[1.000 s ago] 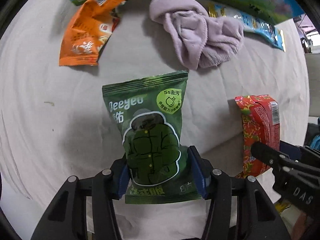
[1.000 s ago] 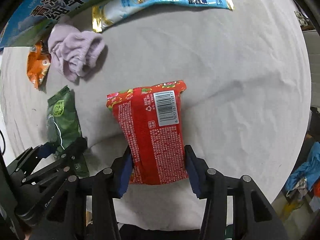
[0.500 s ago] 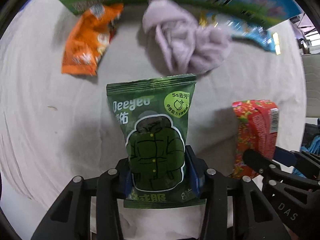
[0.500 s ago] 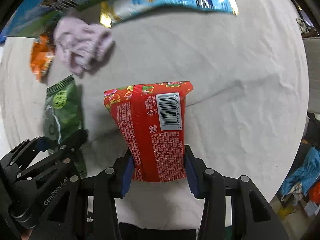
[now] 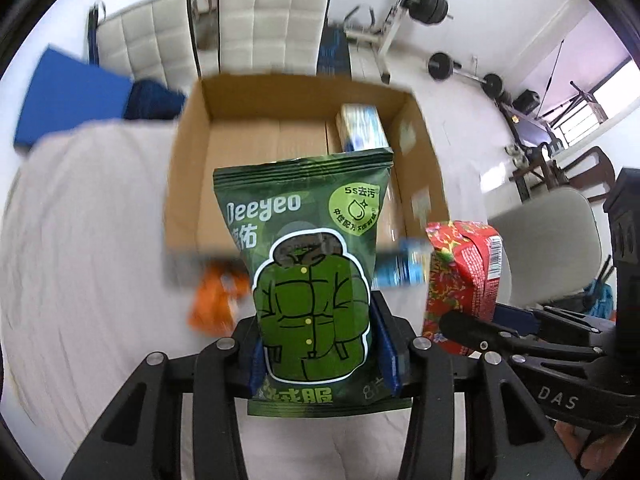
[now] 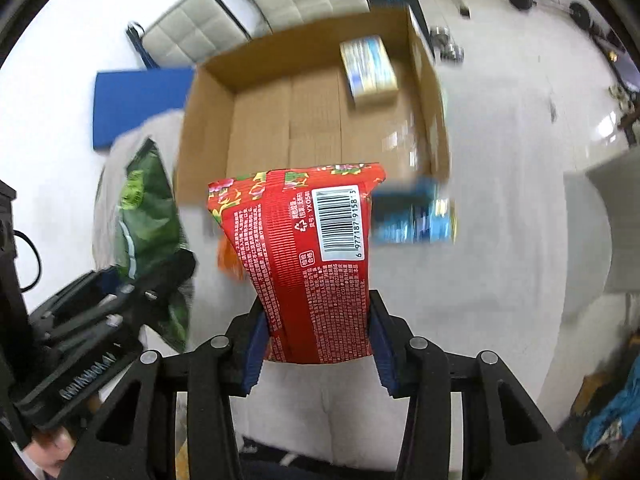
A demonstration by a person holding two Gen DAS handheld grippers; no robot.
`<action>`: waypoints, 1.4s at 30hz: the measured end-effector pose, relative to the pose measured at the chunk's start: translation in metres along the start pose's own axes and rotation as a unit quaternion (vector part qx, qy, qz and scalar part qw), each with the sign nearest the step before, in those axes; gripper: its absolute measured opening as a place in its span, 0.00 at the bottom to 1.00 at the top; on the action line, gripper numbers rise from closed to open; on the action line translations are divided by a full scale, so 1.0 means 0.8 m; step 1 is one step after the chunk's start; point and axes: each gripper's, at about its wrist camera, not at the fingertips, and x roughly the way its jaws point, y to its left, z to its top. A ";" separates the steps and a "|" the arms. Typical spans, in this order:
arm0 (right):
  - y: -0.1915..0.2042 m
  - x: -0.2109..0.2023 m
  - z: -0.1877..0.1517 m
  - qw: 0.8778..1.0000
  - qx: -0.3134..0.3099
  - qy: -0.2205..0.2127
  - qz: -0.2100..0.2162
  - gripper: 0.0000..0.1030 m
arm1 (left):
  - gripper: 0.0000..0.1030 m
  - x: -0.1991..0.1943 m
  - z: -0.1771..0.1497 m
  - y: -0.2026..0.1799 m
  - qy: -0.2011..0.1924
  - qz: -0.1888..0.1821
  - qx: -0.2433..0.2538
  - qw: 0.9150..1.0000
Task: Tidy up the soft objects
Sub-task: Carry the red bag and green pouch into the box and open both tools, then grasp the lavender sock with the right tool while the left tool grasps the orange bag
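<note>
Green packet [image 5: 312,280] pinched in left claw [image 5: 320,354]; red packet's [image 6: 316,264] barcode faces right claw [image 6: 316,354] pinching it.

Bright, even daylight; heavy fisheye curvature with dark corners in both wrist views.

Motion blur smears the open brown cardboard box [image 5: 188,168], the white-draped table [image 5: 80,240] and the orange packet [image 5: 212,300], while the held green plastic pouch [image 5: 308,280] and red plastic packet with barcode [image 6: 316,264] stay sharp. A window [image 5: 600,104] at right glows purple-white.
</note>
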 end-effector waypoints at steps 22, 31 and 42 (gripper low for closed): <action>0.016 0.204 0.280 0.997 0.010 0.060 -0.047 0.46 | 0.40 0.196 0.212 0.099 0.151 0.019 -0.028 0.988; 0.010 0.258 0.314 0.995 0.000 0.081 -0.058 0.48 | 0.42 0.232 0.221 0.110 0.182 0.017 -0.029 0.983; 0.001 0.270 0.324 0.995 -0.007 0.074 -0.063 0.61 | 0.65 0.212 0.217 0.119 0.166 0.044 -0.035 0.985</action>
